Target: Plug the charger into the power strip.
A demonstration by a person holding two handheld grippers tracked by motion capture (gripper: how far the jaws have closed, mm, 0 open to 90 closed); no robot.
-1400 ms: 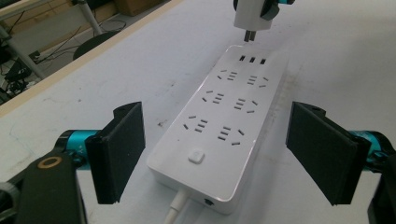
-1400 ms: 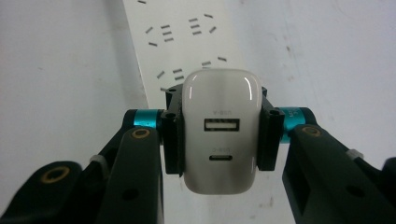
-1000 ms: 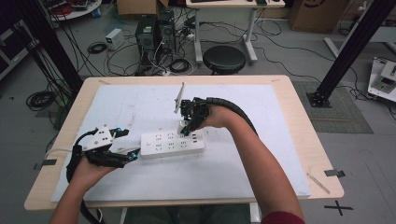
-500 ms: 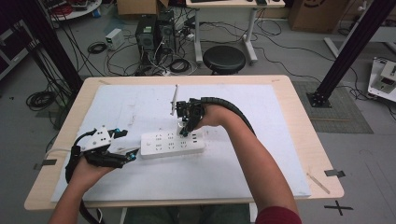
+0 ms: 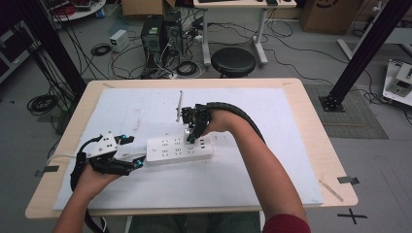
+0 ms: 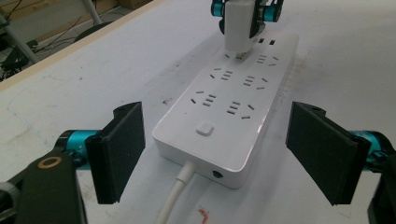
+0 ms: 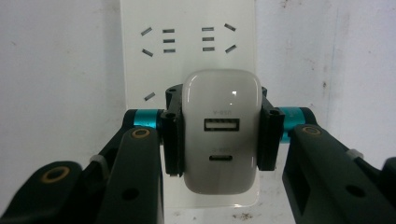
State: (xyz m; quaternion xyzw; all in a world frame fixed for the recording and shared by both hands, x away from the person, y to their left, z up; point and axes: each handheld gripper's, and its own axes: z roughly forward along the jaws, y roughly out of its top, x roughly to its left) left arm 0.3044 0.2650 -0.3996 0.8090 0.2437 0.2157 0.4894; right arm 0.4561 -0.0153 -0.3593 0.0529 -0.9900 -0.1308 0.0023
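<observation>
At the left of the high view, the person's left hand (image 5: 97,172) held the left claw (image 5: 137,161) low over the white mat (image 5: 243,179) that covered the wooden tabletop (image 5: 316,145). Its jaws stood wide apart, gripping nothing. In the left gripper view the two black pads sat on either side of the near end of the white power strip (image 6: 229,112), apart from its sides, with the strip's white cord (image 6: 175,198) running out between them toward the camera. A square button (image 6: 204,129) showed on the strip's top near that end, followed by rows of sockets.

The power strip (image 5: 180,149) lay flat on the mat near the middle of the tabletop, its long side running left to right in the high view.

Further right, the right claw (image 5: 193,136) pointed down over the strip's far half, carried by the person's right hand (image 5: 218,121). It was closed on a white charger (image 7: 221,133), the pads pressing its two flanks. In the right gripper view the charger's face showed a USB-A port (image 7: 222,125) above a smaller oval port (image 7: 221,157), with the strip's sockets beyond it. In the left gripper view the charger (image 6: 238,25) stood upright just above a socket at the far end of the strip, its prongs at the socket's slots; how far they had entered could not be told.
</observation>
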